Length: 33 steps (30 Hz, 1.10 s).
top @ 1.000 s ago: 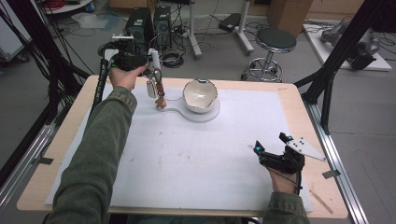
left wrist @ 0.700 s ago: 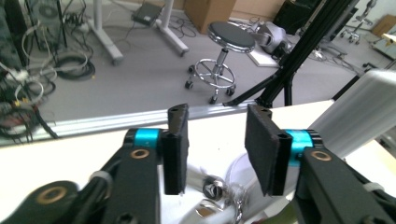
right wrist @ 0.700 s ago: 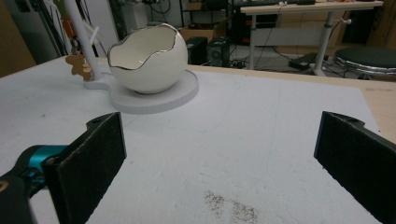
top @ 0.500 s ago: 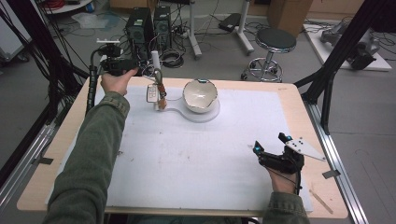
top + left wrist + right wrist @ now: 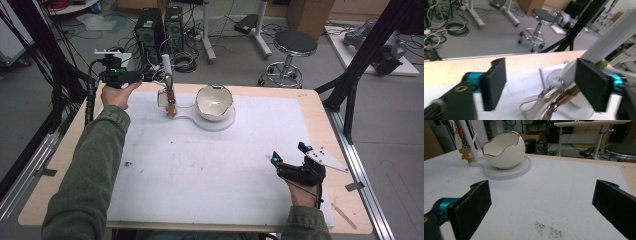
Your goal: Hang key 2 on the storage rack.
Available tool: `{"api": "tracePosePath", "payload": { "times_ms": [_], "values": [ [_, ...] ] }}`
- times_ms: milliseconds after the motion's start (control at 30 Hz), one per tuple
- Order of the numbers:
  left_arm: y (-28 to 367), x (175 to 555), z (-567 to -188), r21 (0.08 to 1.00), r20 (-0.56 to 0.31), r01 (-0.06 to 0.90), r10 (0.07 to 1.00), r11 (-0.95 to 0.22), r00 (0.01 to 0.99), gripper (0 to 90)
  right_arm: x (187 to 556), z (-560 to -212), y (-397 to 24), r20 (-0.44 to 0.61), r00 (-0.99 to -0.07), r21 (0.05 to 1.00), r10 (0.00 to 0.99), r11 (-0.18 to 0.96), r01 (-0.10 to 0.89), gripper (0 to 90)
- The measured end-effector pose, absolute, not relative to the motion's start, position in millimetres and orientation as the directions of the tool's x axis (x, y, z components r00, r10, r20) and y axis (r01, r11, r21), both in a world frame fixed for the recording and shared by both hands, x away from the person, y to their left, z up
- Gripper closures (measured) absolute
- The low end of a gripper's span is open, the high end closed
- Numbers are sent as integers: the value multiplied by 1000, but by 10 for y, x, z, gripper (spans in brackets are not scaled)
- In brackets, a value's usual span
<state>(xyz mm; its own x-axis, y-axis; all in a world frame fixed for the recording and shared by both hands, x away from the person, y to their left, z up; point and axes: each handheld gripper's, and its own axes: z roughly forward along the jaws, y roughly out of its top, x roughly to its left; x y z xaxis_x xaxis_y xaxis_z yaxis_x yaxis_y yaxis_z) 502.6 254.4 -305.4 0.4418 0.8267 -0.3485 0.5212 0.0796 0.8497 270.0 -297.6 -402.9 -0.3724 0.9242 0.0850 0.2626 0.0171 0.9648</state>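
L gripper [image 5: 159, 76] opening, keys [image 5: 170, 102] on stand [image 5: 166, 67]

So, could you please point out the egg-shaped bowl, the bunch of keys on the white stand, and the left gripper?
egg-shaped bowl [image 5: 504, 153]: right gripper view, outer front wall.
bunch of keys [image 5: 170, 102]: high view, hanging tags below the stand's hook.
left gripper [image 5: 541, 85]: left gripper view, midway between its open fingers.

i can't read a single word, label, brand or number anywhere here; whatever marks there may be on the gear around my table are too small and blurred.
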Motion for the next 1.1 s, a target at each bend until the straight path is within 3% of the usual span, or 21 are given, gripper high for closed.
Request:
{"api": "tracePosePath", "payload": {
  "times_ms": [300, 1100],
  "values": [
    [2517, 4895, -3111, 839, -252, 544, 868, -24, 427, 16, 2708, -4035, -2970, 85, -373, 963, 924, 19, 267, 9],
    [2595, 4488, -3276, 866, -194, 496, 875, -60, 444, 16, 2702, -4035, -2966, 87, -376, 962, 923, 20, 271, 9]
  ]
}}
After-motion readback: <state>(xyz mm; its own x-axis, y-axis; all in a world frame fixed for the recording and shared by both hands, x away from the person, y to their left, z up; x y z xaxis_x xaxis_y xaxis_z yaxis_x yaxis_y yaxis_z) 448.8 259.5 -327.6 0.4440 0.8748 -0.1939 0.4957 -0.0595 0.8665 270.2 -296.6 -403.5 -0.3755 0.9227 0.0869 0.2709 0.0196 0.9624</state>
